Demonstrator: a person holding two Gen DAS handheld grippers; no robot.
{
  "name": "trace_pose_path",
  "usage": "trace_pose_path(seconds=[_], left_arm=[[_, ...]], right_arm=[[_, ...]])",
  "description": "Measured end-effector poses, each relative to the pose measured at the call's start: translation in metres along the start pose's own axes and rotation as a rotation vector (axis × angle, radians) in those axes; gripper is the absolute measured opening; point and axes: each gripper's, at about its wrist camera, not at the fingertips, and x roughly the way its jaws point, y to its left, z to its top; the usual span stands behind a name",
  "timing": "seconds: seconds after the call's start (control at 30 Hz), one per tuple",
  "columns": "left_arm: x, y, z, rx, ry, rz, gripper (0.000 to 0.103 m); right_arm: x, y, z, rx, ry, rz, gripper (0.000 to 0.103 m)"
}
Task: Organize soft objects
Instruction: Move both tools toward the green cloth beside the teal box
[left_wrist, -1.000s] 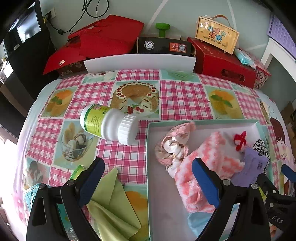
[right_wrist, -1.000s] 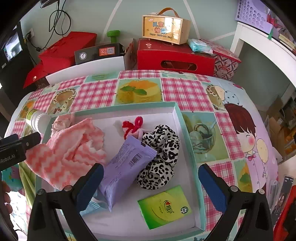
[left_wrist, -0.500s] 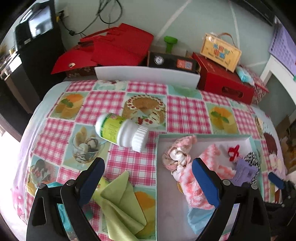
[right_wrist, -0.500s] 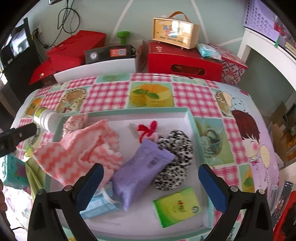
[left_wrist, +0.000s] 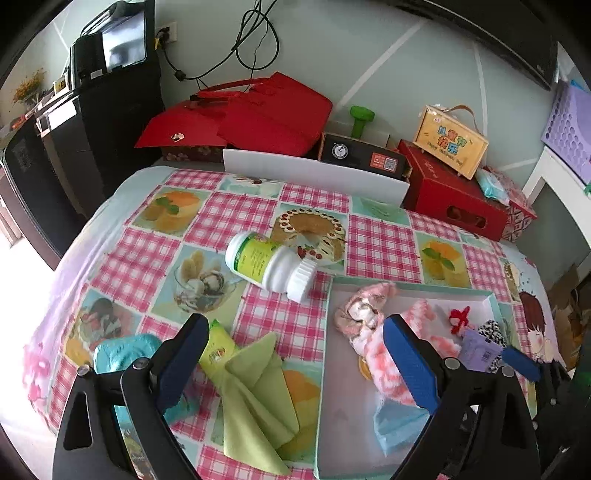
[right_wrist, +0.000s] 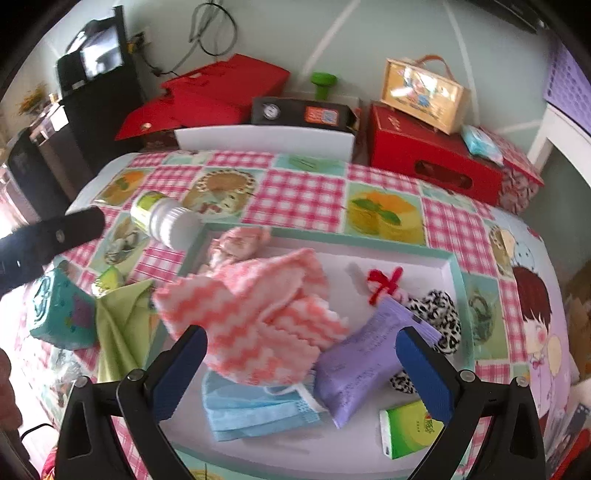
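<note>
Both grippers have pulled back higher — left gripper (left_wrist: 291, 362) gapes empty above green cloth (left_wrist: 258, 398); right gripper (right_wrist: 301, 369) gapes empty above pink towel (right_wrist: 255, 317)

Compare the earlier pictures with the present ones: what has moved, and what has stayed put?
Both open grippers, left and right, have pulled back from the table, holding nothing. The white plastic bottle, green cloth and pink zigzag towel in the teal-rimmed tray lie unmoved.

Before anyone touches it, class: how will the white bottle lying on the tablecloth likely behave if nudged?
The white bottle lies on its side, so it would probably roll. Its smooth plastic body may slip between gripper pads. It looks rigid, unlike the green cloth nearby.
</note>
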Motion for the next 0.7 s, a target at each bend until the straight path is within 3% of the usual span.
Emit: trace_pose_path(seconds=[0.27,0.4,0.57,0.7], left_arm=[[-0.014,0.012,-0.028,-0.058,-0.016,0.02,0.095],[-0.022,0.026,-0.045,-0.127,-0.022,-0.014,0.095],[-0.02,0.035,-0.067,-0.151,0.012,-0.027,0.096],[-0.023,0.044,-0.081,-0.18,0.008,-0.042,0.102]], right_arm=[[-0.002,-0.005,-0.005,0.003,-0.005,0.005,0.103],[-0.002,-0.014,-0.007,0.029,-0.009,-0.001,0.103],[-0.007,-0.019,-0.005,0.051,-0.053,0.017,0.103],[-0.011,-0.012,-0.004,0.03,-0.107,0.038,0.103]])
